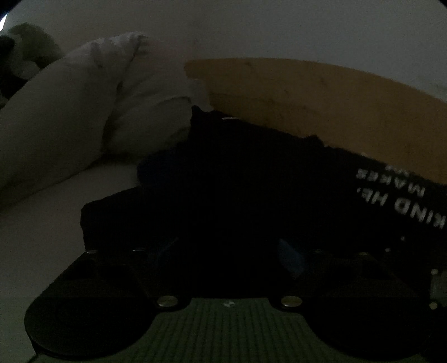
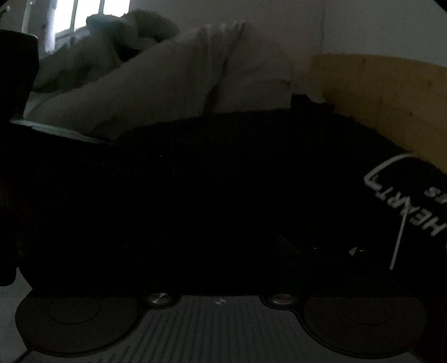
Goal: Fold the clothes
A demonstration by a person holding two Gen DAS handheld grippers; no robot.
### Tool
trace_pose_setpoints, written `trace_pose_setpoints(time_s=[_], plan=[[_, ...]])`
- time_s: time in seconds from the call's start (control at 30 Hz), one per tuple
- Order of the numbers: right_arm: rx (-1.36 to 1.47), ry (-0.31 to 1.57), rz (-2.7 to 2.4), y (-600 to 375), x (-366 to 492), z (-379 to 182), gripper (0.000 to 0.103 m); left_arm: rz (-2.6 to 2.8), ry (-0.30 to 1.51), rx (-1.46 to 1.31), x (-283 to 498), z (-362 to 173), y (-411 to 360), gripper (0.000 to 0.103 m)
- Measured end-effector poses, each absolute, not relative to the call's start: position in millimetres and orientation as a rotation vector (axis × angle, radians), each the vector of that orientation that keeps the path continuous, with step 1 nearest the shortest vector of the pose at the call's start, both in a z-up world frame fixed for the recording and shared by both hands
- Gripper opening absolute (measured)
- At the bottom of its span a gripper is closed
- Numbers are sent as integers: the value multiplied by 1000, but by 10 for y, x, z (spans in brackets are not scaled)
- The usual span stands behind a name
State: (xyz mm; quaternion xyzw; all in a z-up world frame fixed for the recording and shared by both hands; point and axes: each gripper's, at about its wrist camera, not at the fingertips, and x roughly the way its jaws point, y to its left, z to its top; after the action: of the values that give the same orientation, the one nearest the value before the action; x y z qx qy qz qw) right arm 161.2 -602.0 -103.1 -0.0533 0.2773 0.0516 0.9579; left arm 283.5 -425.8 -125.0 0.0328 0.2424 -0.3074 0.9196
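Observation:
The scene is very dim. A black garment (image 1: pixel 237 181) with white lettering (image 1: pixel 405 201) lies crumpled on a white bed sheet (image 1: pixel 42 223). My left gripper (image 1: pixel 229 245) hovers low over its near edge. The jaws stand wide apart, and a blue pad (image 1: pixel 290 259) shows on the right finger. I see nothing pinched between them. In the right wrist view the same black garment (image 2: pixel 223 167) fills the middle, its white print (image 2: pixel 391 181) at the right. My right gripper (image 2: pixel 223 243) is barely visible against the dark cloth. Its fingers look spread, with no fold caught between them.
White pillows (image 1: pixel 69 111) (image 2: pixel 167 83) lie behind the garment. A yellow wooden board (image 1: pixel 321 97) (image 2: pixel 391 92) stands at the back right against a pale wall. A dark bulky shape (image 2: pixel 16 69) blocks the left edge of the right wrist view. A bright window (image 2: pixel 83 14) is far left.

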Motion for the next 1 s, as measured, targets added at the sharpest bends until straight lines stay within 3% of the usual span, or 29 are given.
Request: trace_pose_setpoints(time_s=[0.23,0.4,0.5,0.8,1.0], plan=[[-128,517,66,-5931,1588,-1138,95,-620,457,62,2809,-1317,-4203,90],[-113,557,17,-5881,1490,-910,100,-571,468,68,2680,-1124,-4184,95],[-67,578,-6,-5843,1262,-630,103,-526,453,20,2313,-826,-3962,103],[10,552,82,-5450,-47,416,103,-409,391,-121,653,267,-2859,103],[1,550,70,-5178,-960,677,103,-361,429,-123,-415,587,-2255,103]])
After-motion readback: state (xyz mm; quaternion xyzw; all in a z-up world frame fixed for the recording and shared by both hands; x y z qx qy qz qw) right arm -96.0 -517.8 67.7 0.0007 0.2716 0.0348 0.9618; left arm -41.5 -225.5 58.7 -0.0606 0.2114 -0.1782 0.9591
